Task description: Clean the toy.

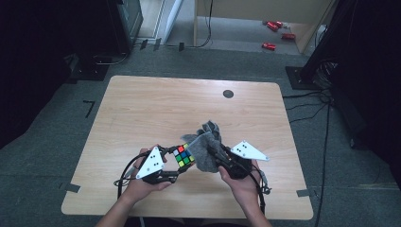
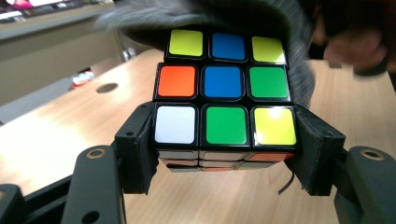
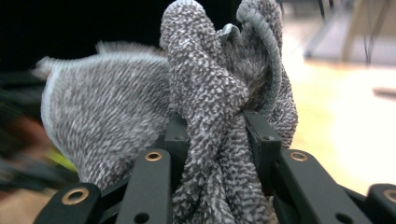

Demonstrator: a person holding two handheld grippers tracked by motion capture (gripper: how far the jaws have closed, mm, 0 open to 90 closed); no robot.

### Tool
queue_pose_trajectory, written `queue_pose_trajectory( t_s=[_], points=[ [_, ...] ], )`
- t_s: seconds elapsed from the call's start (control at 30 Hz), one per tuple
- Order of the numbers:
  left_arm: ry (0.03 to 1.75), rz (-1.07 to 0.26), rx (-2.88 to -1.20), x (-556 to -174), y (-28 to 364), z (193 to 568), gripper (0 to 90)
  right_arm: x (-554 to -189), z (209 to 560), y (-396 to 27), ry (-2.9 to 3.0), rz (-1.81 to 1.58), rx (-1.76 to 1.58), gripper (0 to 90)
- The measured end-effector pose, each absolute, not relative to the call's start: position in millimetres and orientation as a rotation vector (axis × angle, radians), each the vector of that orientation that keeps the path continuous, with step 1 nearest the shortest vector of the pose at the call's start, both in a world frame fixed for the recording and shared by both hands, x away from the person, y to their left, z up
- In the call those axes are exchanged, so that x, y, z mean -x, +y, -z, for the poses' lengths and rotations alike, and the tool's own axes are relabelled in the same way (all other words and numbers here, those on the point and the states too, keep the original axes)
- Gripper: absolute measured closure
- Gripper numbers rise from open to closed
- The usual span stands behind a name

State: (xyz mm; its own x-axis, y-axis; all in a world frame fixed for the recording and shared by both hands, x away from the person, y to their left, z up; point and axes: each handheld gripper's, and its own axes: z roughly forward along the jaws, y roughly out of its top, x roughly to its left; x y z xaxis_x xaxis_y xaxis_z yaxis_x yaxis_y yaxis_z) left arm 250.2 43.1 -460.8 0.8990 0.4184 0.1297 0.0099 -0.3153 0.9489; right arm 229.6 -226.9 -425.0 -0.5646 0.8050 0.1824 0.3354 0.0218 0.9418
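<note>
The wooden desk (image 1: 142,109) carries nothing else near the work, which is held above its near edge. The grey cloth (image 1: 206,150), bunched and clamped tight in the right tongs (image 3: 217,135), lies just right of the puzzle cube (image 1: 183,155), touching its far side. The left tongs (image 2: 224,149) grip the cube's lowest layer from both sides.

Two hand-held grippers, left gripper (image 1: 174,163) and right gripper (image 1: 221,158), each topped with a pale grey three-cornered plate dotted with small dark marks. Matte black jaws with blocky square pads (image 2: 135,149), slotted arms, brass-ringed screw holes. Thin black cables (image 1: 124,172) looping from the bodies. Bare forearms, no sleeves in sight.
</note>
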Motion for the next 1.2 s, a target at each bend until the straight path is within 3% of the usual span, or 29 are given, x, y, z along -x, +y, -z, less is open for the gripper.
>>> queue_pose_trajectory(
  t_s=[0.13,0.4,0.63,0.93,1.2],
  points=[
    [0.316,-0.352,-1.805,-248.1,42.8,454.5,35.0,-218.1,416.2,-208.4,1.903,-1.533,-1.043,66.9],
    [0.365,-0.333,-1.752,-255.5,55.7,450.8,35.0,-239.9,450.0,-227.9,1.964,-1.465,-1.242,66.9],
    [0.319,-0.342,-1.796,-250.4,45.1,454.5,35.0,-217.0,412.2,-220.0,1.84,-1.638,-1.044,66.8],
    [0.346,-0.356,-1.768,-253.3,53.5,447.9,34.9,-237.9,455.8,-222.7,1.959,-1.457,-1.216,67.1],
    [0.327,-0.359,-1.811,-251.4,46.1,453.8,34.9,-217.1,421.5,-217.4,1.828,-1.637,-1.058,66.5]
  ],
)
